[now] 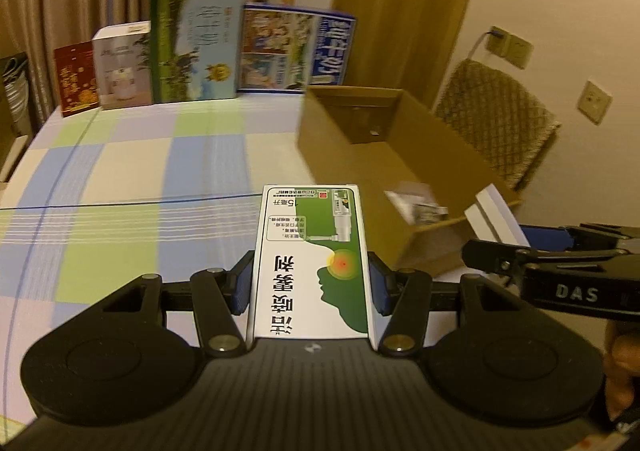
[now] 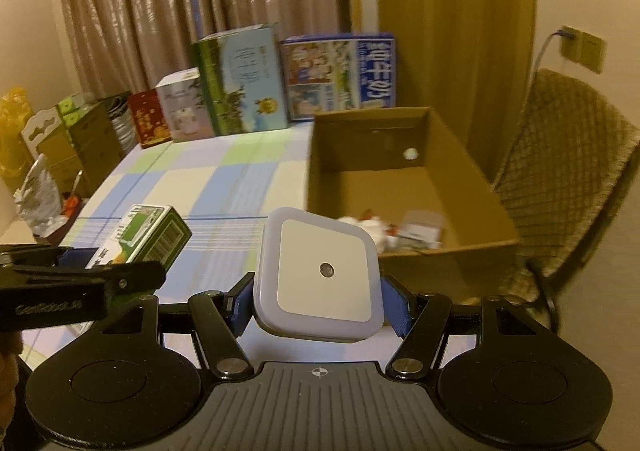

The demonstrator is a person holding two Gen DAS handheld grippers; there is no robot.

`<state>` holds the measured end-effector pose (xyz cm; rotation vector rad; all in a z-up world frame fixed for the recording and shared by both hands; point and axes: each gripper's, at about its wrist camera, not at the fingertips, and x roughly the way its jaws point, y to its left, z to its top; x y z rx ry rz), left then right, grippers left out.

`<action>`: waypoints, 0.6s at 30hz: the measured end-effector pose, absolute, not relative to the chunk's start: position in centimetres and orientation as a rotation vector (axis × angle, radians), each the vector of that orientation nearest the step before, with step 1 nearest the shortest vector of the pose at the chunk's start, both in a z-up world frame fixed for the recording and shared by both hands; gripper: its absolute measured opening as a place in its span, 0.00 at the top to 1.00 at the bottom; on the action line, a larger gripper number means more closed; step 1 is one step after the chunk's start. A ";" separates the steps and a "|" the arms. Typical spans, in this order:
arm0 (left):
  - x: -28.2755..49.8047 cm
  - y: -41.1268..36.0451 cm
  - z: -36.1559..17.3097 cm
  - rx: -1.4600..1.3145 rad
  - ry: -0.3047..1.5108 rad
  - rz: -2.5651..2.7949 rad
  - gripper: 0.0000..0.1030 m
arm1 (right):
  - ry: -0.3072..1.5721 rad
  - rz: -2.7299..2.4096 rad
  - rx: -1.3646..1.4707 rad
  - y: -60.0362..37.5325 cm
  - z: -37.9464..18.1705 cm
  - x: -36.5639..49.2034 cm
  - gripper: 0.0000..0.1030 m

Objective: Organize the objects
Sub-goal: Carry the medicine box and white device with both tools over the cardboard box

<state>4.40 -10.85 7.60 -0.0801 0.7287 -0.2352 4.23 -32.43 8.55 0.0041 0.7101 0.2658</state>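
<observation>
A green-and-white medicine carton point(image 1: 310, 263) sits pinched between the blue pads of my left gripper point(image 1: 311, 283), raised above the checked tablecloth point(image 1: 120, 171). My right gripper point(image 2: 318, 301) clamps a square white night light point(image 2: 320, 275) the same way, just right of the carton. Ahead on the right an open cardboard box point(image 2: 472, 187) holds a few small items, with a row of printed cartons point(image 1: 200, 47) standing along the far edge before the curtains point(image 2: 180, 3).
</observation>
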 end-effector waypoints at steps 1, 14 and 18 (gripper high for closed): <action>4.1 -11.6 7.7 -0.081 0.728 -0.245 0.51 | 0.708 0.257 0.006 -33.1 8.7 4.0 0.40; 2.6 -18.3 8.4 -0.075 0.741 -0.351 0.51 | 0.698 0.168 0.034 -39.3 9.6 2.3 0.40; 3.1 -19.4 8.4 -0.071 0.747 -0.362 0.51 | 0.698 0.164 0.041 -40.0 9.6 2.5 0.40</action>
